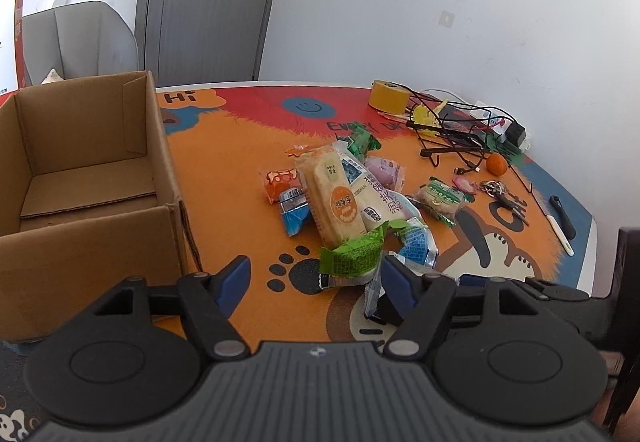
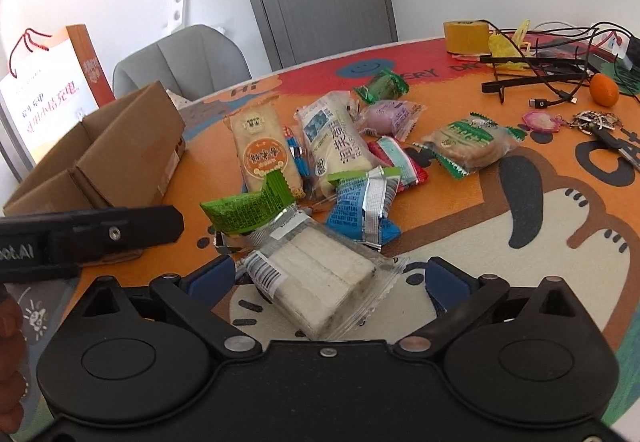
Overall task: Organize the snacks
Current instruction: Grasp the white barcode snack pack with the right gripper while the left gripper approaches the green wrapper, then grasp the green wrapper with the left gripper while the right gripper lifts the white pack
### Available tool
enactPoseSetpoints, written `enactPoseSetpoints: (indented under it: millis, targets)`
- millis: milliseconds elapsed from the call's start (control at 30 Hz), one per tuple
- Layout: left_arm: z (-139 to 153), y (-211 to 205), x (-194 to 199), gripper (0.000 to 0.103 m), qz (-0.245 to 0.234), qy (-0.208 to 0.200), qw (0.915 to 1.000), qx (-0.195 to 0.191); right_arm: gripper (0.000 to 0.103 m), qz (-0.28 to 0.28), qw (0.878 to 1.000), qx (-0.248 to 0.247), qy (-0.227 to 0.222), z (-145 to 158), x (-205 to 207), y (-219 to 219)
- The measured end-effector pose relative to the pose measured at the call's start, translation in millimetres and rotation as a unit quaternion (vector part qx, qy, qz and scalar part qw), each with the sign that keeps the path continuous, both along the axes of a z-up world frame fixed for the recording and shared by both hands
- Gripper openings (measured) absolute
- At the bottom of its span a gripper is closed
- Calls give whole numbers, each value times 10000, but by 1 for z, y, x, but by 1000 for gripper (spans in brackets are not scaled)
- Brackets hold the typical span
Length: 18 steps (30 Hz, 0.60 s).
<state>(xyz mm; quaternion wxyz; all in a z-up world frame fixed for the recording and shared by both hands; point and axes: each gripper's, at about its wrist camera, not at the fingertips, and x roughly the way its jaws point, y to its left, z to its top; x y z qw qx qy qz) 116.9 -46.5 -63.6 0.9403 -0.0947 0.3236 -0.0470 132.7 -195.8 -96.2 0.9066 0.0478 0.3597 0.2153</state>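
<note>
The snack pile (image 2: 320, 162) lies mid-table on the cartoon mat (image 1: 240, 146), right of the cardboard box (image 1: 80, 178). Its wrappers carry Chinese print, too small to read. A clear-wrapped white cake (image 2: 316, 282) sits between the spread fingers of the right gripper (image 2: 326, 278), untouched. The left gripper (image 1: 316, 278) is released too, near a green packet (image 1: 352, 256). The mat reads "Hi"; "EVERY" is partly covered by packets.
</note>
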Motion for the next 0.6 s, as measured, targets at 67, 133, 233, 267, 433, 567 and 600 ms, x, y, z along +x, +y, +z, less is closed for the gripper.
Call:
enactPoseSetpoints:
  millis: [67, 133, 233, 267, 433, 567, 600]
  targets:
    - [-1, -1, 3, 71, -7, 38, 10000, -15, 101, -1, 9999, -79, -128, -2, -2, 1]
    - [-3, -4, 7, 71, -25, 55, 10000, -7, 91, -52, 9994, -224, -244, -2, -2, 2]
    - [-4, -11, 10, 71, -70, 39, 10000, 29, 74, -138, 9989, -293, -334, -1, -2, -5]
    - [-6, -13, 12, 71, -86, 41, 9999, 40, 71, -142, 9991, -226, -317, -1, -2, -9]
    - [-11, -28, 22, 72, -187, 100, 9997, 101, 62, -195, 9993, 21, -311, -1, -4, -26]
    - [-16, -39, 31, 72, -210, 172, 9994, 201, 50, -221, 9992, 179, -287, 1, -7, -38]
    - [-18, -41, 33, 72, -214, 170, 9994, 234, 50, -265, 9991, 201, -265, 1, -7, -42]
